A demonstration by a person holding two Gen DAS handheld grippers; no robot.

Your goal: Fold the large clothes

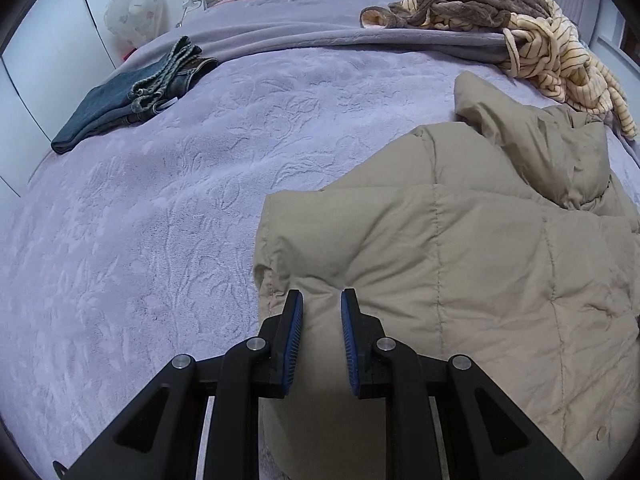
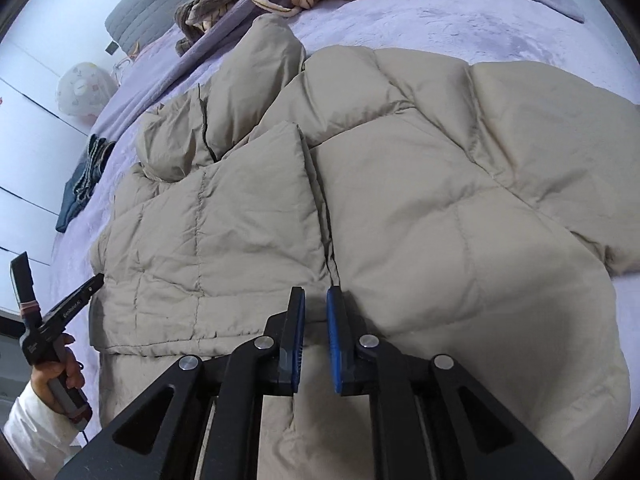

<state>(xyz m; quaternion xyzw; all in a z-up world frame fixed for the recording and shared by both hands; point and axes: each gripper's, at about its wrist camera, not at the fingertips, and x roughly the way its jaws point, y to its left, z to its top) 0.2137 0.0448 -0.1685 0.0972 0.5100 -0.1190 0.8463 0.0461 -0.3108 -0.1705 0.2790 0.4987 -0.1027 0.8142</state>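
Fingers on the left gripper: nearly together, pinching a puckered tuck of the beige puffer jacket at its near left corner. Fingers on the right gripper: also narrowly apart, sitting over the near hem beside the zip line, fabric showing in the gap. Cannot tell whether those pads actually press, since no pucker shows there.

Jacket's place: front up on the lilac bedcover, filling the near right part of the bed, with 1 quilted flap already laid across the chest and the collar end toward the pillows. Well apart from the folded jeans and from the striped heap at the far side.

Probably the hem fold, bottom up toward the collar. To do it well:

- Confirm a firm right-hand bite before lifting; take a deeper tuck if the slick shell slips.
- Raise both corners together and level, keeping the hem taut between the 2 grippers.
- Carry over in 1 arc and land the hem square on the shoulders.
- Press down before letting go; expect trapped air to spring the padding back.
- Avoid dragging the folded flap out of line.
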